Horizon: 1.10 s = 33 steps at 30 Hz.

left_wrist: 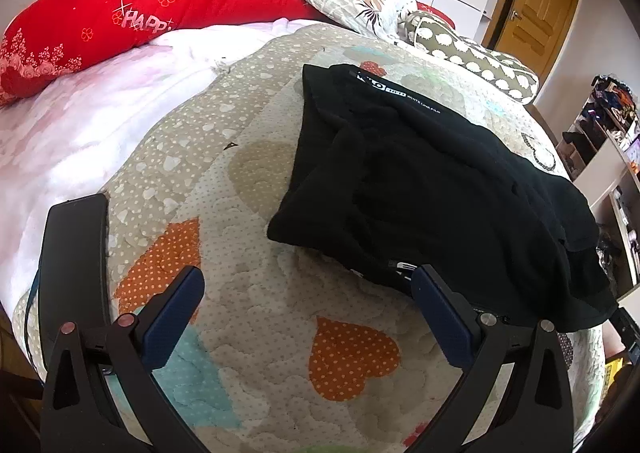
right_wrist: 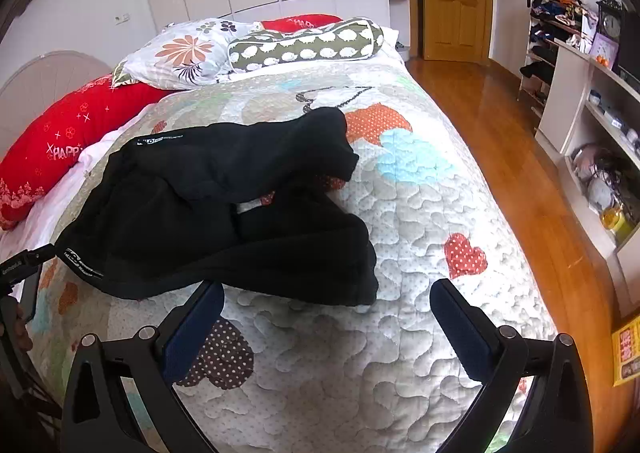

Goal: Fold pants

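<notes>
Pants (right_wrist: pixel 224 209) bunched on quilt (right_wrist: pixel 420 221); left gripper (left_wrist: pixel 308 309), right gripper (right_wrist: pixel 326 317) jaws wide, empty.

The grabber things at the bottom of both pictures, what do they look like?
The left gripper and the right gripper look alike: two black plastic arms spreading into a V, with round silver bolts at the joints. Each finger ends in a flat, dark blue pad with a bumpy, grippy surface. No sleeves or writing show.
</notes>
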{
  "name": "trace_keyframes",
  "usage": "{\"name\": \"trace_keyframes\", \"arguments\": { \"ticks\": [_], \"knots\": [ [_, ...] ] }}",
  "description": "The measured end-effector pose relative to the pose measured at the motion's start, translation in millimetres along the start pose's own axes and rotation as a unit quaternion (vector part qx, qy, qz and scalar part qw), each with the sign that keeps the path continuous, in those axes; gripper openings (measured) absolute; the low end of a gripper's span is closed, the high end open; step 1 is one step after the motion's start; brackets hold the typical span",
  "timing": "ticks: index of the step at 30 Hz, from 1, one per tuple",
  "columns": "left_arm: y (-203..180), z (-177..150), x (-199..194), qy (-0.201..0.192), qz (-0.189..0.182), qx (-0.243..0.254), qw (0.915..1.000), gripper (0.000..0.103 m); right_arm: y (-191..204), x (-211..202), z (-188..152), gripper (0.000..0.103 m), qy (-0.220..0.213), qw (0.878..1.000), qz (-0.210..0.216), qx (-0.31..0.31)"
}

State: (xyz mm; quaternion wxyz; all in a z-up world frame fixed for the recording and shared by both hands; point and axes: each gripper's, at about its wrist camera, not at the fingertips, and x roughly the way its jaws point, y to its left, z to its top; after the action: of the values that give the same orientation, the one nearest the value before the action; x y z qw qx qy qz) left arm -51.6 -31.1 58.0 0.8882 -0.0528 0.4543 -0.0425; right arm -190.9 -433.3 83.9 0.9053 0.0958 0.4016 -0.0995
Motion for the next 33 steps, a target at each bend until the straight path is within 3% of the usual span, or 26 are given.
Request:
{"name": "trace_keyframes", "arguments": {
  "ticks": [7,11,18,21,23,24,25,26,28,30,32,33],
  "knots": [
    [-7,4,1,0.001,-0.031,-0.007,0.9995,0.103,-29,-28,5,0.103,-0.028,0.999,-0.022,0.016],
    [-12,3,13,0.011,-0.036,-0.009,0.9993,0.103,-52,-20,8,0.103,-0.022,0.998,-0.022,0.052],
    [-15,5,35,0.035,-0.049,-0.032,0.9977,0.103,-65,18,9,0.100,0.000,0.995,0.038,0.097],
    [-23,6,43,0.042,-0.059,-0.026,0.9970,0.103,-63,32,8,0.089,0.011,0.993,0.059,0.102],
    [-29,7,49,0.049,-0.070,-0.022,0.9961,0.101,-58,44,5,0.063,0.027,0.991,0.085,0.101],
    [-31,6,52,0.050,-0.077,-0.020,0.9956,0.088,-54,48,5,0.053,0.032,0.991,0.092,0.097],
    [-33,6,53,0.051,-0.081,-0.015,0.9953,0.064,-48,53,4,0.034,0.038,0.991,0.096,0.085],
    [-36,7,55,0.055,-0.081,-0.007,0.9952,0.053,-43,55,3,0.024,0.039,0.992,0.091,0.074],
    [-39,8,51,0.051,-0.089,0.004,0.9947,0.034,-33,46,3,0.017,0.022,0.996,0.077,0.044],
    [-38,11,43,0.048,-0.101,0.014,0.9936,0.016,-28,26,6,0.017,-0.003,0.997,0.071,0.031],
    [-31,13,31,0.034,-0.101,0.021,0.9941,0.014,-23,10,8,0.020,-0.011,0.997,0.075,0.008],
    [-27,14,24,0.026,-0.101,0.026,0.9942,0.012,-17,2,6,0.023,0.002,0.995,0.101,-0.018]
  ]
}}
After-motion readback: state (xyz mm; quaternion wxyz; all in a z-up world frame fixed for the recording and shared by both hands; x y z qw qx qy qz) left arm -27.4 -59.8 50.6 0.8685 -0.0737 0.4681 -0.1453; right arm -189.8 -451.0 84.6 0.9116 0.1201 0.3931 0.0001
